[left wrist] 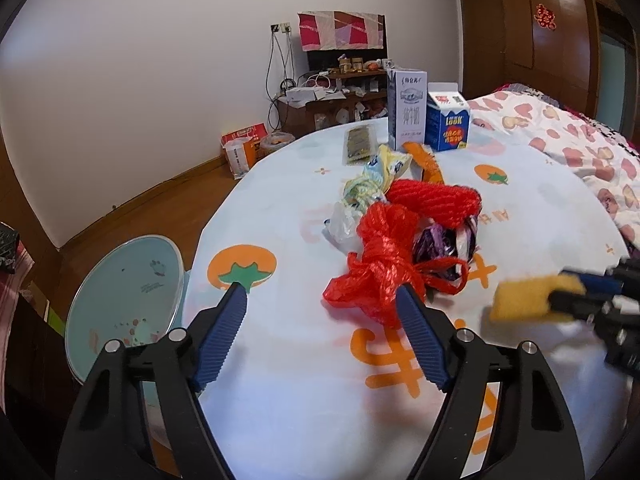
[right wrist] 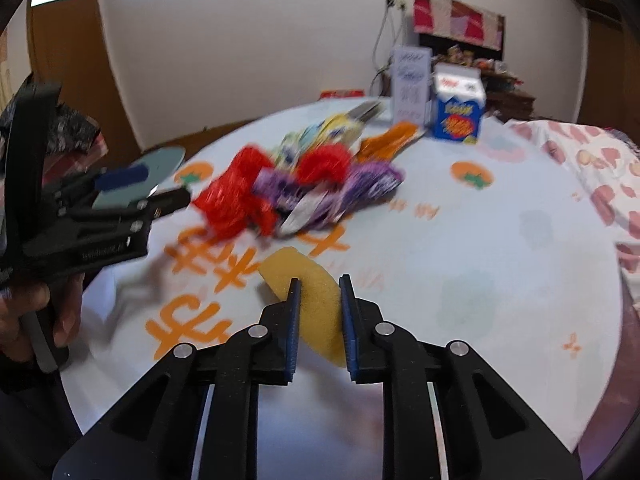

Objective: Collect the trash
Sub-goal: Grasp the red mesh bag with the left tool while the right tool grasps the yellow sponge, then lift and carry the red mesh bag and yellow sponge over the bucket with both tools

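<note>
my left gripper (left wrist: 322, 294) is a matte black plastic frame, two thick arms spreading in a v, each with a long slotted cut-out near its base. round silver screw heads sit at the pivots, two on each side. the fingers (left wrist: 224, 338) carry dark blue ribbed pads that taper to black tips. my right gripper (right wrist: 319, 286) is built the same: black frame, silver screws, blue ribbed pads on the inner faces, with pale strips running along the inside of the arms. seen side-on from the right wrist, the left tool shows small screws and faint lettering on its black body. my hand (right wrist: 36, 312) wraps its handle.
</note>
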`<state>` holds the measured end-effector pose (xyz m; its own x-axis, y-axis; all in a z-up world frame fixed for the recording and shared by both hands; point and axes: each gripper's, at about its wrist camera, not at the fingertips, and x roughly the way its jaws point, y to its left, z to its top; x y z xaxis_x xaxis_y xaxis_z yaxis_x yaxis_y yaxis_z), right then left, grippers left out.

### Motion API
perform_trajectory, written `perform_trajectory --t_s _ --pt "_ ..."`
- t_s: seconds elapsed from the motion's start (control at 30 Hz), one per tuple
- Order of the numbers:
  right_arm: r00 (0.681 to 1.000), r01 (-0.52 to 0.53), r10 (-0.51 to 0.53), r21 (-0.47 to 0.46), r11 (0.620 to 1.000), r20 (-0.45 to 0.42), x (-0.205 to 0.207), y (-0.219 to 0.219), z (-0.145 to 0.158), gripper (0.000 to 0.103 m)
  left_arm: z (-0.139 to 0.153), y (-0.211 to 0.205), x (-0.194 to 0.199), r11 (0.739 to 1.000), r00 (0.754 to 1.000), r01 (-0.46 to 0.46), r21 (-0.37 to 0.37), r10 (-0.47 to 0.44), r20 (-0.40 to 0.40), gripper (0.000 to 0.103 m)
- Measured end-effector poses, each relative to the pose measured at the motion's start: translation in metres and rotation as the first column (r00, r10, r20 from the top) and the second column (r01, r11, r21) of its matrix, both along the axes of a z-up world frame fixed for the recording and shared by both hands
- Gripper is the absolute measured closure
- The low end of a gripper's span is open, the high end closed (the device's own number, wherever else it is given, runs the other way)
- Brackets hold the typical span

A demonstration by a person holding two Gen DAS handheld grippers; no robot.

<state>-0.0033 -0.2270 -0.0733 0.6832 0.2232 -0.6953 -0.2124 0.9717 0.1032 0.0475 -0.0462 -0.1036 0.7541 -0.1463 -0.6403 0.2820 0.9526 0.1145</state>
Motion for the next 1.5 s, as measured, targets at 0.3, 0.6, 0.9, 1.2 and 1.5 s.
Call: perform_trajectory --t_s 0.3,0.6,0.9,1.2,1.5 --pt "0.993 0.119 -0.119 -0.026 0.993 0.029 0.007 -0.030 0.007 0.083 -0.011 -0.022 0.008 0.998 0.998 0.059 -0.002 -0.060 -0.034 0.038" --pt "0.992 0.112 -0.111 -0.025 0.993 0.063 0.014 -0.011 0.019 0.083 -0.008 -0.017 0.008 0.990 0.990 0.126 -0.059 -0.130 -0.056 0.099" --pt "0.991 0.095 -0.093 -0.010 0.995 0.094 0.036 0.014 0.038 0.083 0.027 0.015 0.004 0.994 0.997 0.073 -0.082 -0.071 0.024 0.099" --pt "0.992 0.038 -0.036 -0.014 0.999 0.121 0.066 0.052 0.048 0.082 0.034 0.055 0.015 0.998 0.997 -0.044 -0.037 0.047 0.060 0.099" --pt "0.992 -0.018 0.019 -0.014 1.000 0.127 0.096 0.091 0.050 0.082 0.034 0.089 0.025 0.991 0.988 -0.136 -0.019 0.137 0.070 0.099"
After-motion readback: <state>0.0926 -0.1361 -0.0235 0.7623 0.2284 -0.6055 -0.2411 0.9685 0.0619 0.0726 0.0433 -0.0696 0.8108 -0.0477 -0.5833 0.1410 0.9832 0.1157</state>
